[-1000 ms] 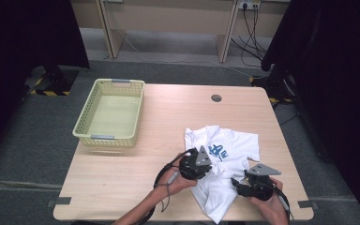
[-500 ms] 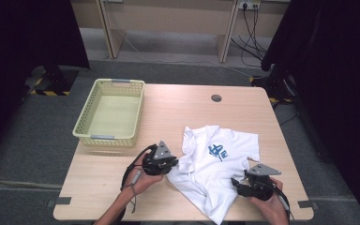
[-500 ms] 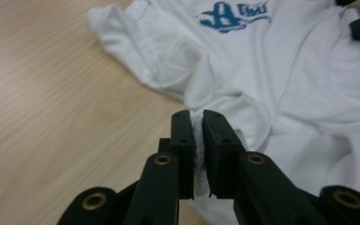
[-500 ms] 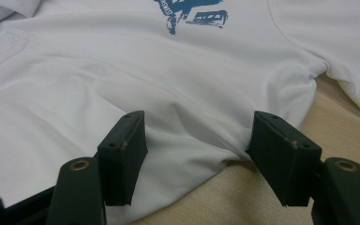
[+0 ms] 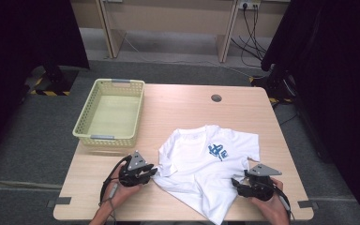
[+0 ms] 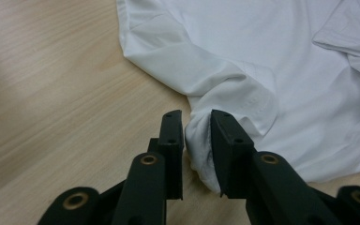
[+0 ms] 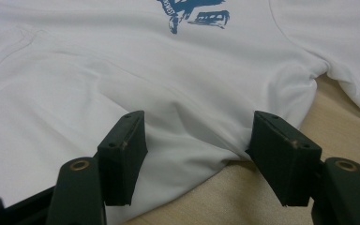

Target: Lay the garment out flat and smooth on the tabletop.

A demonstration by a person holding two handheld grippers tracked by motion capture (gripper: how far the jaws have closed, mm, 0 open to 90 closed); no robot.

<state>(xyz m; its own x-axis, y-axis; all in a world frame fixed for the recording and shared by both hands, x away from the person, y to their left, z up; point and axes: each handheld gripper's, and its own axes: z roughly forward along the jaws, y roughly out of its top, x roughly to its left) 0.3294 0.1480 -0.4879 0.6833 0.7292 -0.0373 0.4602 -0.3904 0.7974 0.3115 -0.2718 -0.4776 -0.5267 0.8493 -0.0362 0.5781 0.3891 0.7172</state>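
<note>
We have the worktop [image 5: 178, 105] in front of us, and on its near right half lies the shirt [image 5: 201, 164], white, chest side up, collar toward the far edge and one sleeve spread out to the right. To the far left stands the basket [image 5: 110, 112], well apart from the shirt and with nothing in it that we can see.

We judge the step in hand to be spreading the shirt flat. The left gripper [image 5: 151, 172] sits at the shirt's left edge with a bunch of sleeve cloth between its jaws. Those jaws have just been opening, and in the left gripper view a thin gap shows on one side of the cloth, so we read this as a release and not a grip. The right gripper [image 5: 236, 183] rests at the shirt's near right hem; in the right gripper view its jaws stand wide, the hem lying between them with neither pad pressing on it.

Next we would draw the left gripper clear without dragging the sleeve back, then close the right gripper on the hem and pull it toward the near edge, since the lower part is crumpled.

The only marking is a blue print [image 5: 218, 151] on the chest; its small lettering is too blurred for us to read.
</note>
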